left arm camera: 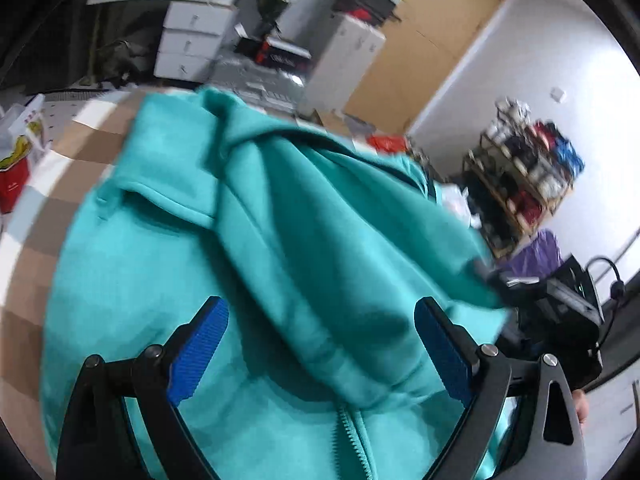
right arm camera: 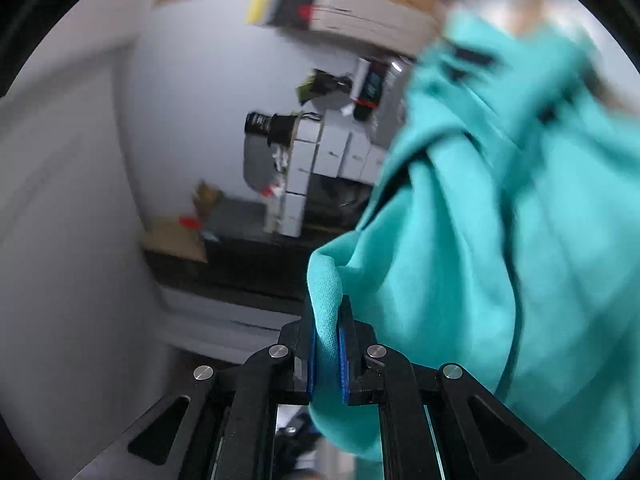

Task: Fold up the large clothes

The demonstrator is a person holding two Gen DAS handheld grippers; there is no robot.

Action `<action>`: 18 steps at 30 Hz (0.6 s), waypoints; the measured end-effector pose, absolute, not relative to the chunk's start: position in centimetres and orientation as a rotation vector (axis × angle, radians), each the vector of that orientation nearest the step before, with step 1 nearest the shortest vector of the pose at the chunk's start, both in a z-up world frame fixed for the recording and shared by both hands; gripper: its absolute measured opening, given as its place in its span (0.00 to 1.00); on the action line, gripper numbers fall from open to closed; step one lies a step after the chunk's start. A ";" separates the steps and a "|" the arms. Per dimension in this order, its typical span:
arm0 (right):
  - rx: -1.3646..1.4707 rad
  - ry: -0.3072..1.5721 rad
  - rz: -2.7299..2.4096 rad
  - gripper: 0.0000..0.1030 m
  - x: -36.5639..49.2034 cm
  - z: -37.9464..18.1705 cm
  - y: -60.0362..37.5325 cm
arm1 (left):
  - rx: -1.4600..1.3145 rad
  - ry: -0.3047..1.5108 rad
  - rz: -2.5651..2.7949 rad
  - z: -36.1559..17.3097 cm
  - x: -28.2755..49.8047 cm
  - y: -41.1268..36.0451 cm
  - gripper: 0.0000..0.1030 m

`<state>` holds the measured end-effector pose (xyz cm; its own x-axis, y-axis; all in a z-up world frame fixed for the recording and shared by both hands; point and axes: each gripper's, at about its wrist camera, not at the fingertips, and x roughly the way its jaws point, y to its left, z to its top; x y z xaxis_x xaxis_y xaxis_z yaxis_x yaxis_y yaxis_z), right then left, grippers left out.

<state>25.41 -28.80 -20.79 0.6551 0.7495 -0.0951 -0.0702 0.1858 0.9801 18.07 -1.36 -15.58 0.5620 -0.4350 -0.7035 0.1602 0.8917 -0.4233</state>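
Left wrist view: teal zip-up garment (left arm camera: 248, 216) is lying spread over a tabletop (left arm camera: 44, 216) covered in a tan, white and grey check pattern. Cloth is covering most of the surface, reaching toward the tabletop's far edge, with checked cover showing only along the left side. A long fold is running diagonally across the fabric, and a zipper (left arm camera: 356, 436) is showing at the near edge. Left gripper (left arm camera: 320, 350) is hovering over the garment with its jaws standing wide apart; blue ribbed pads (left arm camera: 200, 350) are gripping nothing. Whether the pad tips are brushing the cloth is hard to say through the blur.

At the garment's right side, the right gripper (left arm camera: 560, 312) is showing as a black block, with cloth rising up toward it.

Right wrist view: right gripper (right arm camera: 327, 346) is pinching a thick fold of the teal garment (right arm camera: 500, 240) between its blue pads, jaws drawn narrow and pressing on the fabric. Cloth is bunching out above and below the pads and sweeping away to the right of the frame, heavily blurred.

Background, left wrist view: white drawer units (left arm camera: 192, 28) are standing beyond the far edge, a wooden door (left arm camera: 424, 48) is showing to the right of them, and a rack (left arm camera: 524, 176) loaded with mixed items is standing against the wall. A red bag (left arm camera: 16, 176) is sitting off the tabletop's left edge.
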 end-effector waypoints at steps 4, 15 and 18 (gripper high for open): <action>1.007 0.917 0.456 0.08 27.0 -22.5 -27.1 | -0.280 1.042 -0.290 -18.2 19.0 -2.5 0.89; 0.197 0.869 0.278 0.26 28.6 -11.8 -21.9 | -0.032 1.074 -0.112 -19.2 18.3 -2.9 0.91; 0.102 0.816 0.293 0.26 28.9 -10.5 -20.0 | 0.017 1.057 -0.102 -19.3 17.8 -2.5 0.91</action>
<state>28.95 -20.05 -10.50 0.6472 0.2961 -0.7025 -0.2181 0.9549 0.2016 17.76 -2.53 -19.28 0.4873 -0.0757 -0.8700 0.0920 0.9951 -0.0351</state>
